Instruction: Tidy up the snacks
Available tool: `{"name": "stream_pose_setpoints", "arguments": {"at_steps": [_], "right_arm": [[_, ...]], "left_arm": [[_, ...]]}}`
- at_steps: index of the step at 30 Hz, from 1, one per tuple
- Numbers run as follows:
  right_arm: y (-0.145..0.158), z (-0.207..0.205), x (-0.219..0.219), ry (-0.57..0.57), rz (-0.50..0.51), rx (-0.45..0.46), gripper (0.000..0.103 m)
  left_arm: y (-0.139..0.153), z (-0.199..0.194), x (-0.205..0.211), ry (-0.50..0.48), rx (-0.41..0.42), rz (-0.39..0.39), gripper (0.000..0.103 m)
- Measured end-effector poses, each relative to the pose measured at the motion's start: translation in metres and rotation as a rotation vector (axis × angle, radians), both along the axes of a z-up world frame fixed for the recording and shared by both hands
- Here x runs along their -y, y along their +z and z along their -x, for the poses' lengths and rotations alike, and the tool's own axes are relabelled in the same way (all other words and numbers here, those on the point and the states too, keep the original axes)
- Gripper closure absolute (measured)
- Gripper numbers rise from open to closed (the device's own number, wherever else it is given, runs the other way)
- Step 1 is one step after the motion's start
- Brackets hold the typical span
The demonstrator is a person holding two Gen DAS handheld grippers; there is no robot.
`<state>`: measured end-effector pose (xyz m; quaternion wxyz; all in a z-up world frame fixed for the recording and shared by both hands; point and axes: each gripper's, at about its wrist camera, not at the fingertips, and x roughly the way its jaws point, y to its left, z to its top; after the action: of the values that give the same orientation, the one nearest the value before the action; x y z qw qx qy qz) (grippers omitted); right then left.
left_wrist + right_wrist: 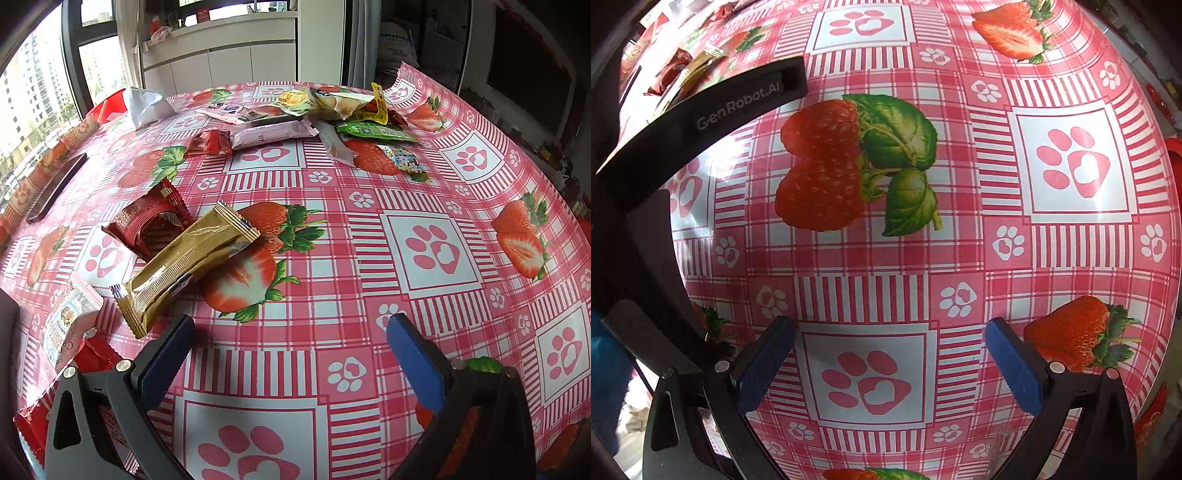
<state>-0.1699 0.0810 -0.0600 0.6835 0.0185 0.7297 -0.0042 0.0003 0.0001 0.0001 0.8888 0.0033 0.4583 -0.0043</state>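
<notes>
In the left wrist view my left gripper (pixel 291 325) is open and empty above the strawberry-print tablecloth (pixel 369 236). Just ahead to its left lie a gold snack packet (pixel 184 266) partly on a red packet (pixel 147 221), with a pink packet (pixel 70 314) and a red wrapper (pixel 96 354) nearer the left edge. A pile of mixed snacks (pixel 332 110) sits at the far side. My right gripper (pixel 890 328) is open over bare cloth (pixel 960 258), holding nothing. The other black gripper body (pixel 713 114) crosses the upper left of the right wrist view.
A dark phone-like slab (pixel 59 184) lies near the table's left edge by the window. A crumpled white bag (pixel 144 103) and a red container (pixel 109 105) stand at the far left. White cabinets (pixel 221 62) are behind the table. A red object (pixel 1172 162) sits at the right edge.
</notes>
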Motion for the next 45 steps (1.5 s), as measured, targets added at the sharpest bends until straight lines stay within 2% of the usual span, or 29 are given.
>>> {"name": "stream_pose_setpoints", "arguments": {"at_steps": [6,7,12,13,15,18,21,24,26,28,30,32,33,36,38,41,43,45], "right_arm": [[-0.005,-0.02,0.0,-0.004,-0.004,-0.065,0.0],[-0.006,-0.022,0.0,-0.004,-0.004,-0.073,0.0],[-0.01,-0.031,0.002,-0.006,-0.006,-0.063,0.0],[-0.01,-0.032,0.002,-0.007,-0.005,-0.055,0.0],[-0.011,-0.028,0.004,-0.012,-0.005,-0.037,0.0],[-0.012,-0.022,0.007,-0.015,-0.005,-0.023,0.0],[-0.014,-0.022,0.007,-0.014,-0.005,-0.034,0.0],[-0.013,-0.027,0.003,-0.019,-0.003,-0.074,0.0],[-0.016,-0.032,0.004,-0.068,-0.012,-0.124,0.0],[-0.014,-0.033,0.0,-0.132,-0.085,-0.156,0.0],[-0.007,-0.029,-0.013,-0.167,-0.172,-0.162,0.0],[-0.003,-0.021,-0.037,-0.153,-0.24,-0.189,0.0],[-0.004,-0.017,-0.048,-0.134,-0.253,-0.21,0.0],[-0.011,-0.002,-0.082,-0.061,-0.241,-0.277,0.0],[-0.016,0.007,-0.1,-0.025,-0.242,-0.314,0.0],[-0.025,0.014,-0.118,-0.006,-0.209,-0.341,0.0],[-0.026,0.014,-0.128,0.023,-0.148,-0.34,0.0],[-0.023,0.013,-0.14,0.056,-0.115,-0.333,0.0]], "left_arm": [[0.0,0.0,0.0,-0.002,-0.005,-0.002,0.0],[0.0,-0.001,0.001,-0.017,-0.03,-0.005,0.0],[0.005,-0.029,0.002,-0.097,-0.32,-0.008,0.0],[0.009,-0.031,0.0,-0.102,-0.345,0.002,0.0],[0.035,-0.028,-0.008,-0.107,-0.299,0.011,0.0],[0.078,-0.009,-0.031,-0.107,-0.223,-0.014,0.0],[0.092,0.017,-0.074,-0.055,-0.26,-0.007,0.0],[0.079,0.048,-0.121,0.051,-0.36,-0.022,0.0],[0.06,0.07,-0.152,0.131,-0.449,-0.028,0.0],[0.04,0.083,-0.179,0.209,-0.529,-0.007,0.0],[0.027,0.09,-0.196,0.274,-0.575,0.034,0.0],[0.022,0.092,-0.208,0.318,-0.582,0.117,0.0],[0.02,0.092,-0.21,0.326,-0.58,0.132,0.0],[0.023,0.086,-0.208,0.303,-0.558,0.104,0.0],[0.027,0.086,-0.211,0.31,-0.557,0.119,0.0],[0.029,0.091,-0.219,0.324,-0.564,0.144,0.0],[0.021,0.096,-0.225,0.331,-0.598,0.156,0.0],[0.016,0.1,-0.234,0.35,-0.6,0.212,0.0]]}}
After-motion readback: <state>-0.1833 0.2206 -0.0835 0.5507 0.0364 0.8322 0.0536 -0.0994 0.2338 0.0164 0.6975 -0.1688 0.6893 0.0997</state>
